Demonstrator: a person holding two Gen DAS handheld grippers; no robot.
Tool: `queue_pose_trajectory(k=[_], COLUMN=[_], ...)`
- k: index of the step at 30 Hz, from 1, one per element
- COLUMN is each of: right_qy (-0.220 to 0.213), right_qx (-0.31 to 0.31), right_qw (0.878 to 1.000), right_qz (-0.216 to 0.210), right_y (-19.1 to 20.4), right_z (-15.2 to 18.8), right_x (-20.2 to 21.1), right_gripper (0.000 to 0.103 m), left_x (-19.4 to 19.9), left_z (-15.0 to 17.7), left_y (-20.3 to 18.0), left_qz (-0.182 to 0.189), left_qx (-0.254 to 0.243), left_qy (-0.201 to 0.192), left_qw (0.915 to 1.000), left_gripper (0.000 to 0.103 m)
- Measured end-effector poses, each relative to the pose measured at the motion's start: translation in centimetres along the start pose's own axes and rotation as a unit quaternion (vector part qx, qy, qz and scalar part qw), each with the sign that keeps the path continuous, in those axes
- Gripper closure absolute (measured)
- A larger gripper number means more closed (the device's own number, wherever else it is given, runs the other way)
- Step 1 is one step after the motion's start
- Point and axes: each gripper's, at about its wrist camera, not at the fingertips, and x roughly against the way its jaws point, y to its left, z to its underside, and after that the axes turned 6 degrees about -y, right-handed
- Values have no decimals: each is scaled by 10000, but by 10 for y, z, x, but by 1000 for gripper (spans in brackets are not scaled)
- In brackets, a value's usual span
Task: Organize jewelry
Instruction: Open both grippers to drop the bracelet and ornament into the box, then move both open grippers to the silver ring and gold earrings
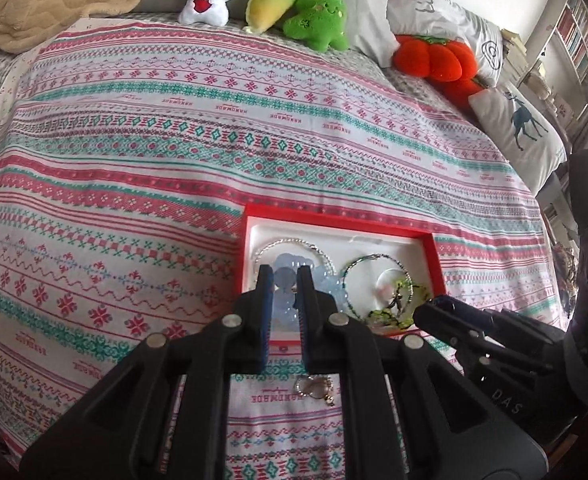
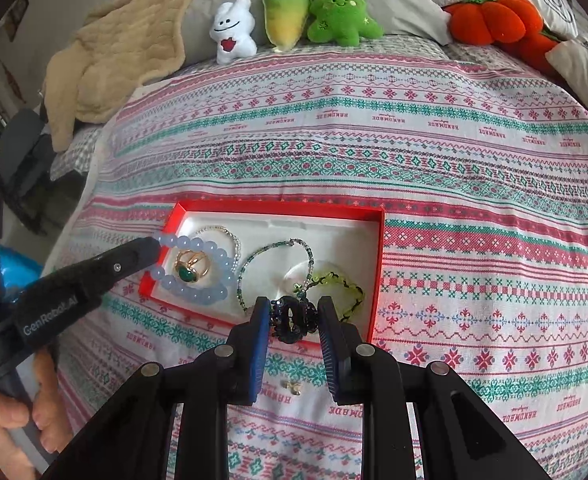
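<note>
A red box with a white lining [image 1: 374, 225] [image 2: 285, 207] lies on the patterned bedspread. In it are a pale blue bead bracelet [image 2: 221, 258] [image 1: 330, 282], a gold ring with a green stone [image 2: 189, 270], a silver chain [image 1: 289, 245], a green beaded necklace [image 2: 271, 250] and a yellow-green bracelet [image 2: 344, 286]. My left gripper [image 1: 285, 276] [image 2: 149, 250] hovers over the blue bracelet, jaws slightly apart and empty. My right gripper [image 2: 294, 316] [image 1: 434, 312] is shut on a dark beaded ring over the box's near edge. Small earrings [image 1: 314, 388] [image 2: 291, 387] lie on the cloth in front of the box.
Plush toys stand at the bed's far edge: a white bunny [image 2: 233, 32], a green carrot [image 2: 285, 12], a green tree [image 2: 340, 12] and orange pumpkins [image 2: 494, 18]. A beige blanket [image 2: 125, 48] lies at the far left. Pillows [image 1: 522, 128] line the right side.
</note>
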Motion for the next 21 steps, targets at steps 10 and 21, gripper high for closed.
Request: queue_pose_trajectory(k=[10, 21], right_qy=[-62, -301], right_qx=[-214, -74], right_qw=[9997, 9994], right_qz=[-117, -133], right_y=[-8, -9], right_z=[-8, -2], right_x=[-1, 23], right_gripper=[74, 32], left_x=[11, 30], left_z=[-2, 11], left_y=[-9, -5], left_qz=[27, -342], left_qx=[-210, -565], left_qy=[-81, -87], left_qw=[9997, 9978], left_gripper=[75, 40])
